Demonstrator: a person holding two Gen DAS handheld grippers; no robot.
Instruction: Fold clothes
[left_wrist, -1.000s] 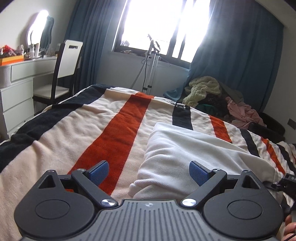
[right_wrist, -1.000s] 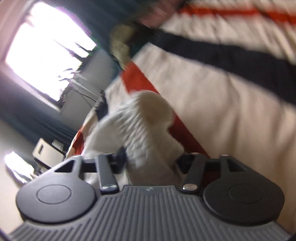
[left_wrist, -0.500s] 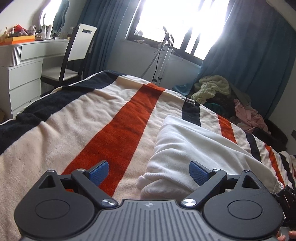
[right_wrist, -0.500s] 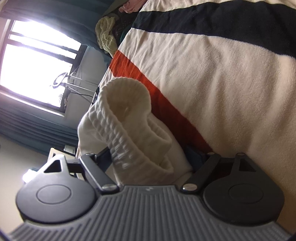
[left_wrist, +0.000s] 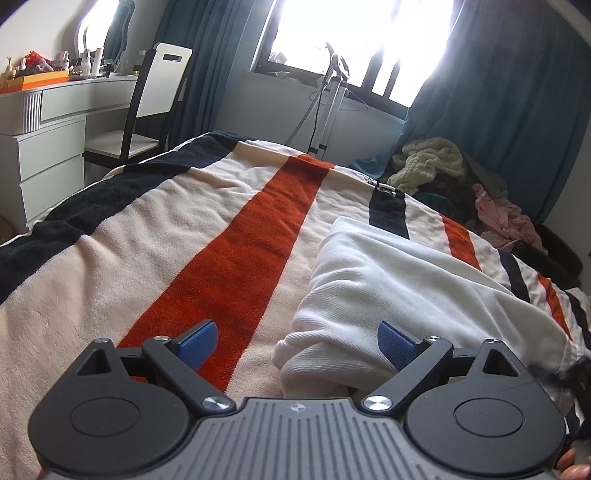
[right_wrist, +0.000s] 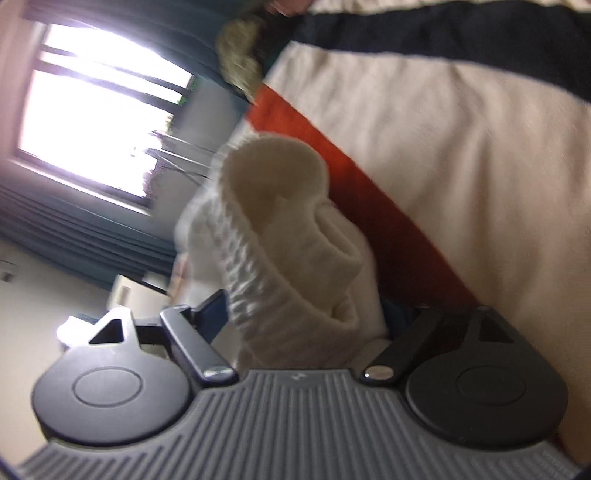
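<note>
Since half a second ago the left wrist view has swung a little toward the dresser (left_wrist: 55, 122), so more of the chair (left_wrist: 155, 96) and the cluttered desktop shows, while the right wrist view has tilted and gone blurry, with the ribbed cuff now standing taller between its fingers. The left gripper (left_wrist: 297, 341) hangs with its blue pads spread wide — nothing is between them; the rolled edge of the white knit garment (left_wrist: 406, 288) lies just ahead of and below the right-hand pad, and contact cannot be told from this view. The garment lies folded on the right part of the striped blanket (left_wrist: 166, 236), beside the broad orange stripe, with its far end near a short dark stripe. The right gripper (right_wrist: 306, 314) has a thick bunch of the same garment between its fingers — the ribbed cuff (right_wrist: 258, 266) stands up out of the gap, and the fabric fills it so that one blue pad shows only at the left while the other is mostly buried. Past the bed's far corner a heap of clothes (left_wrist: 443, 166) sits below the dark blue curtain (left_wrist: 498, 92).
</note>
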